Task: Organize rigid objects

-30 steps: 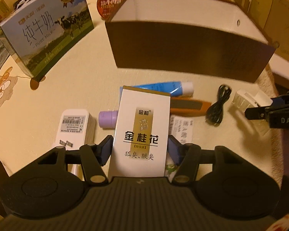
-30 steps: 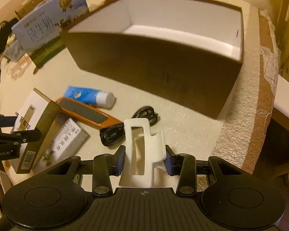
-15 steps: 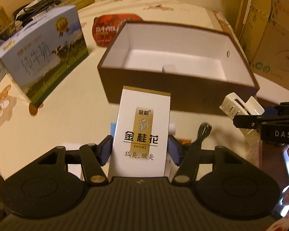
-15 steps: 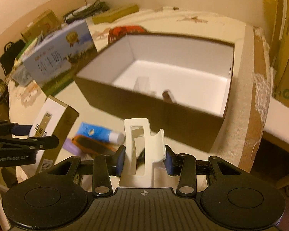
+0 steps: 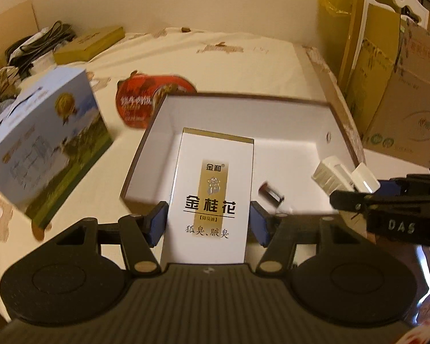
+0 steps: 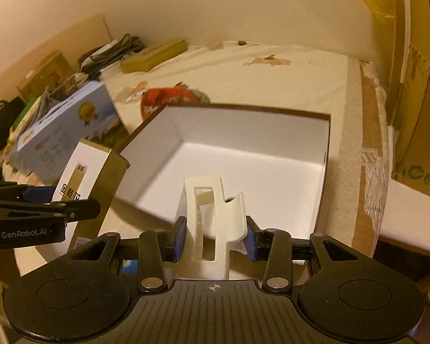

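Note:
My left gripper (image 5: 207, 223) is shut on a white and gold carton (image 5: 212, 189) and holds it in the air over the near left part of an open brown box (image 5: 243, 97) with a white inside. My right gripper (image 6: 213, 236) is shut on a white plastic clip (image 6: 212, 218), held above the box's near wall (image 6: 146, 200). In the right wrist view the carton (image 6: 83, 172) and left gripper (image 6: 43, 203) show at the left. In the left wrist view the clip (image 5: 338, 175) and right gripper (image 5: 367, 192) show at the right. A small dark item (image 5: 269, 192) lies inside the box.
A blue milk carton (image 5: 43, 143) stands left of the box. A red round pack (image 5: 146, 100) lies behind the box. Cardboard boxes (image 5: 401, 100) stand off the table's right edge. A flat yellow box (image 6: 152, 56) and dark cables (image 6: 111, 50) sit at the far left.
Both grippers have lifted with their loads and moved forward over the open box. The items left on the table have dropped out of view.

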The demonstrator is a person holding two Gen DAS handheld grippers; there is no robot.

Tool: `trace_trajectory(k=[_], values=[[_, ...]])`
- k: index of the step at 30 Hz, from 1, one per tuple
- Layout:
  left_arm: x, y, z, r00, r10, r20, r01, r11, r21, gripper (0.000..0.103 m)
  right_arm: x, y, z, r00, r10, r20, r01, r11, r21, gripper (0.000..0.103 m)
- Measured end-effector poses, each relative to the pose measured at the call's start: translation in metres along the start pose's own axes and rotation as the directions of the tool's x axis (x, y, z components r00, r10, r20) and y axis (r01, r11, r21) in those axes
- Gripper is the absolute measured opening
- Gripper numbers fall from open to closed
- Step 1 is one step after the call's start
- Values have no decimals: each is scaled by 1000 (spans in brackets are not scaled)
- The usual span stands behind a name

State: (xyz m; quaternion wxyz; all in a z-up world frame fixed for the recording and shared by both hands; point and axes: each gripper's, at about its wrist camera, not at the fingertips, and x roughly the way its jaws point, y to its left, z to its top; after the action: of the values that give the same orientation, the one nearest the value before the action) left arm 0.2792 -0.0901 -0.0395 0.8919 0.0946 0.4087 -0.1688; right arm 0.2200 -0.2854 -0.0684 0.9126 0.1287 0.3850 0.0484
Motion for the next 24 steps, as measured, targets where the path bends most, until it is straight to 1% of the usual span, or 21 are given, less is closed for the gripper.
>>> trace_trajectory(k=[5,9,12,16,24], values=[[20,0,29,1000,-5,2,5,1000,-7,57,13,-13,17,1000,-19,7,19,999,26,38],[36,1,46,1000,4,4,-4,1000,1,57,25,-24,30,998,-58,12,58,998,37,38],[48,1,53,1000,-3,0,3,1000,-3,57,36,-30,38,997,-78,7,77,996,51,38],[65,-3,61,1000,5,-7,-5,1000,19,57,52,-35,44,994,-107,-14,108,993,50,38],[100,-8,71,1000,16,-8,-16,998,57,57,81,-45,39,983,-166,-76,170,984,55,38]])
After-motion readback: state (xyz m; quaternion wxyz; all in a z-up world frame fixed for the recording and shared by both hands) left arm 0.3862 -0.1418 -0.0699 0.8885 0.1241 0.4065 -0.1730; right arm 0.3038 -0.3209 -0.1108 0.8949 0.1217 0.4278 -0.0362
